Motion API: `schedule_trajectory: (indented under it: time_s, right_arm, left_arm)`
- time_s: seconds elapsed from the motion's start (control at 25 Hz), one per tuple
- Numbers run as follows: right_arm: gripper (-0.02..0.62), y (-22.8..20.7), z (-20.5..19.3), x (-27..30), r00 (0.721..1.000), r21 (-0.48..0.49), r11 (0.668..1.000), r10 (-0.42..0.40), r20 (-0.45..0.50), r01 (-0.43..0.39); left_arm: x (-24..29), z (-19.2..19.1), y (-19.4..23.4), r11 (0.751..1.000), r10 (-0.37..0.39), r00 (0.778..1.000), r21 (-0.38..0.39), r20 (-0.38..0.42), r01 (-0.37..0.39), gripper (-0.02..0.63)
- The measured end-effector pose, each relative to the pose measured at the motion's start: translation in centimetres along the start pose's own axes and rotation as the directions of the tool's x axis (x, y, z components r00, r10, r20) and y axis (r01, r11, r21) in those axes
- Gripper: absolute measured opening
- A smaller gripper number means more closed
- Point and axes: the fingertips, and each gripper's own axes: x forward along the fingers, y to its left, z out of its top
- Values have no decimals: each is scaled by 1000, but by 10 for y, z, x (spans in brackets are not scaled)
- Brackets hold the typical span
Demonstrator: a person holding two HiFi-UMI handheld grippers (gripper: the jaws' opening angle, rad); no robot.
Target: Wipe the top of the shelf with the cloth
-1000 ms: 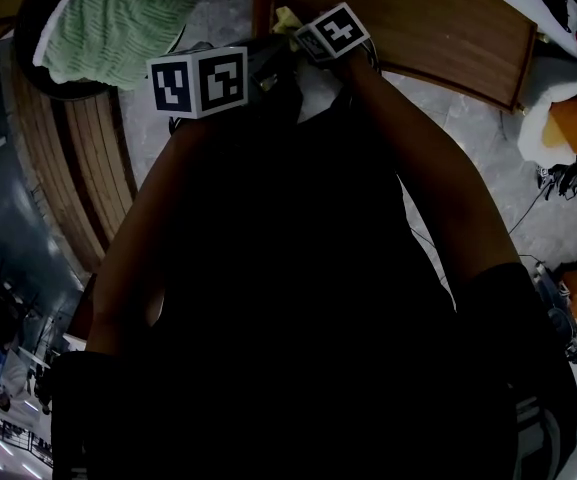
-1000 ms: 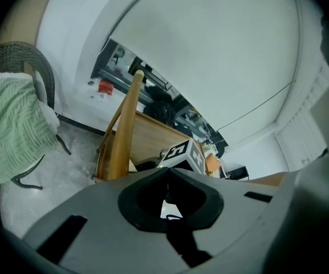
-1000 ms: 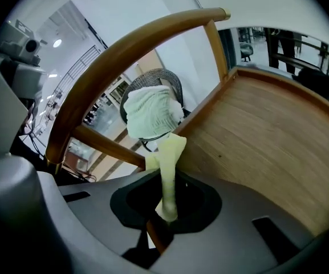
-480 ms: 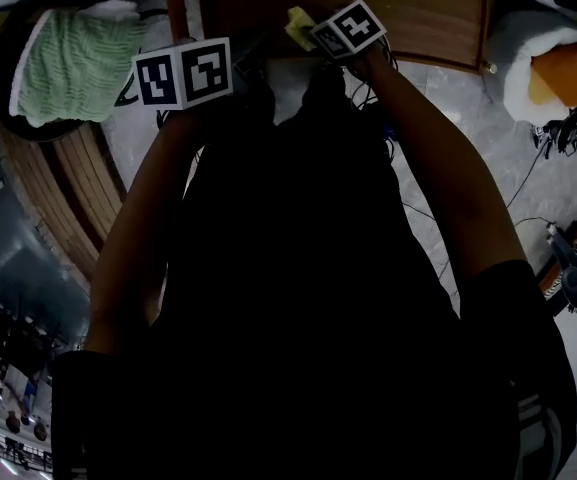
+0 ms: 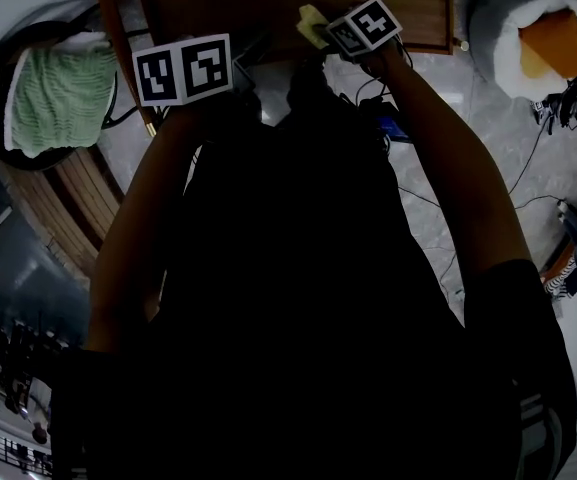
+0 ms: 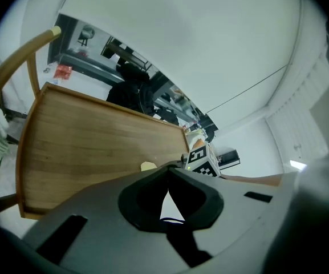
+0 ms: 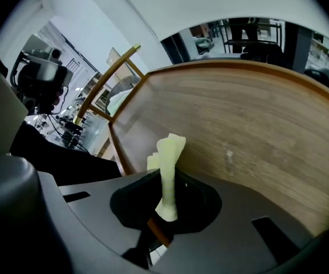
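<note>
Bright white walls and a pale, marble-like floor [image 5: 468, 138] strewn with loose cables [image 5: 533, 173] surround the scene, viewed steeply from above. A person's dark-clothed torso [image 5: 298, 298] fills most of the head view. Just beyond it lies the shelf [image 5: 268, 3], its top a broad, bare panel of warm wood grain. A green towel [image 5: 58, 98] rests on something round and dark, well off to the left. Both arms reach forward to the shelf's near edge. The left gripper [image 6: 167, 173] has its fingers clenched tip to tip with nothing between them. The right gripper [image 7: 165, 181] has its fingers grasping a small pale yellow cloth [image 7: 170, 150], a folded strip of which sticks out toward the wood. Whether the cloth presses on the shelf cannot be told. Wiping appears barely begun. To do it well, lower the right gripper until the free fold lies flat, then sweep along the grain in overlapping passes. Little cloth protrudes, so the fingers may scrape the wood.
</note>
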Motion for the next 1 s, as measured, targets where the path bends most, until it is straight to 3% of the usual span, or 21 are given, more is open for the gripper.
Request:
schedule_trajectory:
  time_s: [0.4, 1.0]
  right_arm:
    - [51, -50, -27, -42, 997, 14, 1000, -12, 73, 11]
    - [51, -126, -92, -109, 980, 137, 981, -154, 130, 136]
  left_arm:
    - [55, 12, -37, 999, -5, 999, 45, -46, 7, 12]
    - [139, -12, -99, 992, -74, 988, 95, -138, 87, 12]
